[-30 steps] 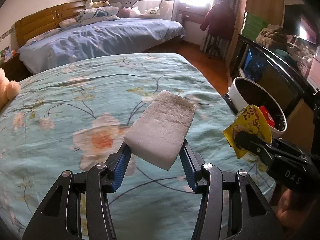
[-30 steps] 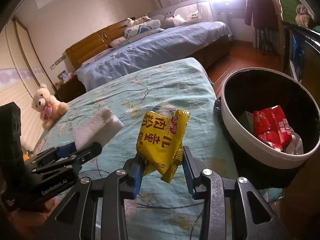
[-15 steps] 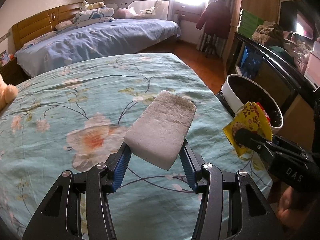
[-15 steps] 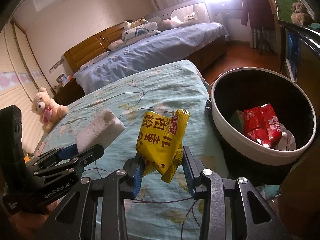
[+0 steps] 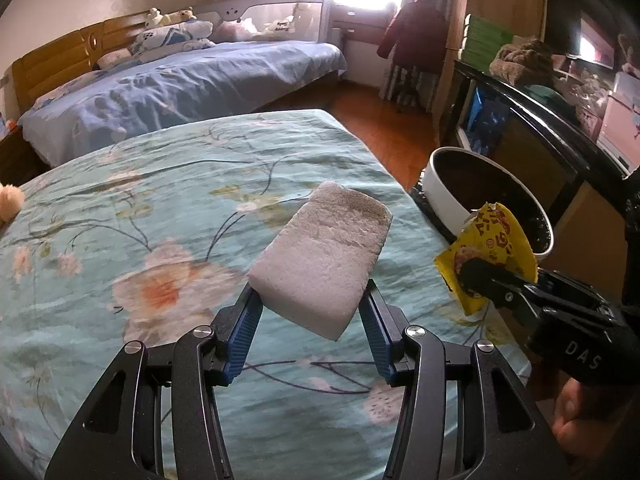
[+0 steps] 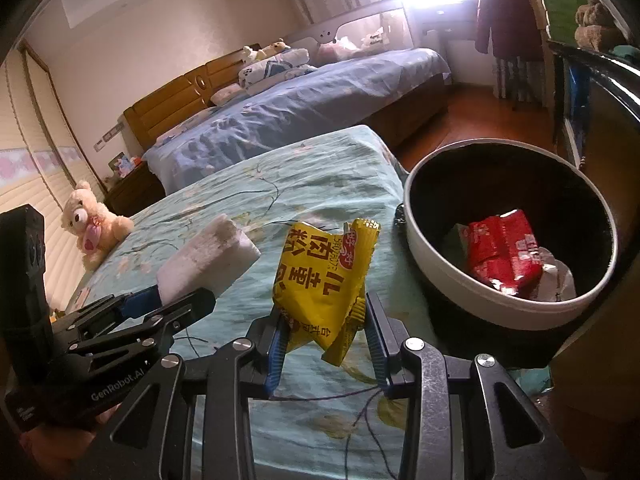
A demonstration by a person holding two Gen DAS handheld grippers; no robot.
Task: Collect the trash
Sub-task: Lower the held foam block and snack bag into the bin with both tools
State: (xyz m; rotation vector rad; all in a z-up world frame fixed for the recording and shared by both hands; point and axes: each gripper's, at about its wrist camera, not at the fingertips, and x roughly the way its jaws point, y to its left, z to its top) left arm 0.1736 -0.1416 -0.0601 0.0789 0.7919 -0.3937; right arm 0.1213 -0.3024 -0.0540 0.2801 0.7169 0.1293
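The left gripper [image 5: 310, 312] is clamped on a pale grey-white rectangular foam block [image 5: 322, 258], its blue pads pressing the block's two long sides near the lower end, so the block juts forward and up, clear of the bed with the teal floral cover [image 5: 120, 220] beneath it. The right gripper [image 6: 324, 332] is closed on a crumpled yellow snack wrapper with black and red print [image 6: 320, 276], pinched at its lower part between the blue pads, and the wrapper stands upright above the same cover. The two grippers sit side by side, near each other but apart, with the wrapper to the right of the foam block in the left wrist view. Just beyond the bed's right edge stands a round white-walled bin with a black liner [image 6: 452, 280]; inside it lie a red snack packet [image 6: 504, 254] and some crumpled pale plastic [image 6: 556, 280] beside it. The wrapper hangs near the bin's rim, not over its opening. A cream teddy bear [image 6: 94, 222] sits at the far left edge of the floral cover. Behind it, a second bed with a blue cover [image 5: 180, 80] and a wooden headboard stretches toward the bright window.
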